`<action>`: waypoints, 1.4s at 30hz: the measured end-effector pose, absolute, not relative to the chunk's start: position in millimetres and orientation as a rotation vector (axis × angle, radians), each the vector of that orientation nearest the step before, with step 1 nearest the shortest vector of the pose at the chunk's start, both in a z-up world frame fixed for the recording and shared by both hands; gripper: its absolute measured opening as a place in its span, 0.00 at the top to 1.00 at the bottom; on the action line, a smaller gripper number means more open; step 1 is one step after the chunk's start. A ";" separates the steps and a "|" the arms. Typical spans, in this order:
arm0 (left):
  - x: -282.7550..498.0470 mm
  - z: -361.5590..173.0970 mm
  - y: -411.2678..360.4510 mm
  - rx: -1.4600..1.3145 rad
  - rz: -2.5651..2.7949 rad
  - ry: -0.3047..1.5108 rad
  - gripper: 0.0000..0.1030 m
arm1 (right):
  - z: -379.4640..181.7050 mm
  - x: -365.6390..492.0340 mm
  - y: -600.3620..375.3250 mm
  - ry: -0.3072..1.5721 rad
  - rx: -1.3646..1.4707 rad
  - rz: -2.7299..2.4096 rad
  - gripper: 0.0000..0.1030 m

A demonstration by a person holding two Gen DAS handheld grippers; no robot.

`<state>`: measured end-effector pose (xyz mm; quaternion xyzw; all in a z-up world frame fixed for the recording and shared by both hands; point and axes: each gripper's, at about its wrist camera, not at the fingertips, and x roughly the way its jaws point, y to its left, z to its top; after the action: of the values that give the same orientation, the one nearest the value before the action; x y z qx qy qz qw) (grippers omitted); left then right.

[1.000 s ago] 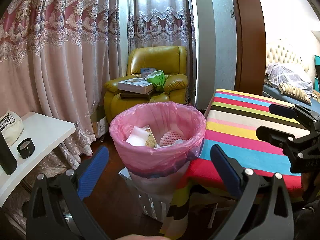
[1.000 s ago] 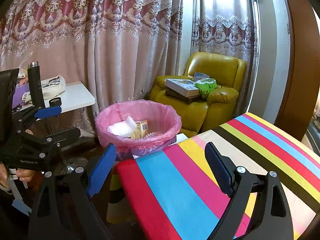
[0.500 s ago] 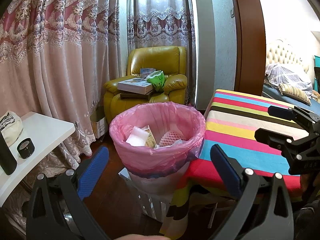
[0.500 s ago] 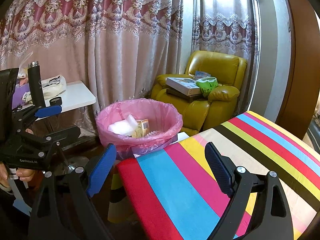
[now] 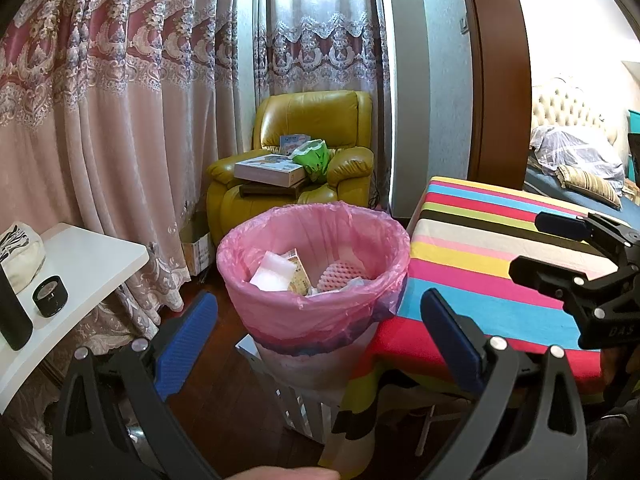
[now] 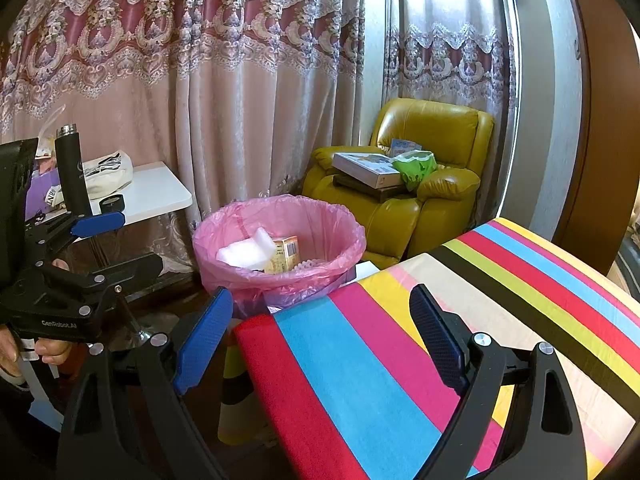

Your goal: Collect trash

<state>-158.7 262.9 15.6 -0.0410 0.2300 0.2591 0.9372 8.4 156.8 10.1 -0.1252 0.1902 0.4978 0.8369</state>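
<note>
A bin lined with a pink bag point(image 5: 320, 312) point(image 6: 320, 216) stands on the floor beside the striped table point(image 5: 500, 264) point(image 6: 400, 360). Inside it lie a white foam piece point(image 5: 272, 276) point(image 6: 244, 254), a small yellow carton point(image 5: 300, 278) point(image 6: 285, 254) and a pink foam net point(image 5: 340, 274). My left gripper point(image 5: 318, 344) hangs open just in front of the bin with nothing between its fingers. My right gripper point(image 6: 320, 340) is open and empty over the table's near corner. The left gripper point(image 6: 104, 248) also shows at the left of the right wrist view, and the right gripper point(image 5: 560, 248) at the right of the left wrist view.
A yellow armchair point(image 5: 316, 152) point(image 6: 432, 184) behind the bin carries boxes and a green bag point(image 5: 312, 158). A white side table point(image 5: 80, 264) point(image 6: 156, 192) at left bears a black bottle point(image 6: 72, 168), a black tape roll point(image 5: 50, 296) and a cloth bag. Patterned curtains hang behind. A person's hand point(image 6: 44, 350) holds the left gripper.
</note>
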 end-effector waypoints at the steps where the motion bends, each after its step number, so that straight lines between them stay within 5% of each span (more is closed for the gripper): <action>1: -158.7 15.7 263.0 -0.084 0.529 0.470 0.04 | 9.3 7.8 156.8 0.403 -0.266 1.053 0.18; 42: -158.4 13.8 264.9 -0.084 0.531 0.470 0.04 | 3.2 5.7 160.6 0.423 -0.266 1.062 0.18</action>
<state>-158.4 264.9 13.8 -0.0414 0.2302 0.2601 0.9368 5.7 160.6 3.2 -0.1253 0.1997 0.5010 0.8327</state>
